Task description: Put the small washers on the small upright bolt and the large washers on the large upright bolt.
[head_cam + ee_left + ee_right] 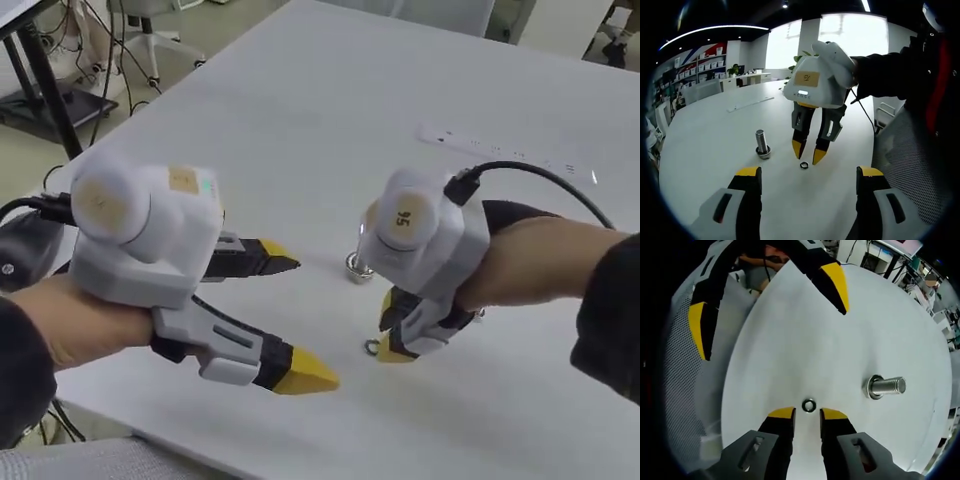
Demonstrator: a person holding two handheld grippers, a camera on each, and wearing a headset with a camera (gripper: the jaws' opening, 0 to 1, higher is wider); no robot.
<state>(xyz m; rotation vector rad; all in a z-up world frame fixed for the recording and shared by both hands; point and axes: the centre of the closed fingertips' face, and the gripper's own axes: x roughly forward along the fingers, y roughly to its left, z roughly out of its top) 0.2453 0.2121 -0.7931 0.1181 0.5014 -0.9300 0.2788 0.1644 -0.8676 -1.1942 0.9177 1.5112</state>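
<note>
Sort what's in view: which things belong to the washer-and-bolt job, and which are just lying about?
Job: upright bolt; loose washer; right hand-held gripper, tips at the washer; left hand-held gripper, open.
Lying about: pale flat strip on the table; chair base beyond it.

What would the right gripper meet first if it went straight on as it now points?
Probably the small washer on the table, just ahead of the right gripper, between its open jaws; depth is unclear.
</note>
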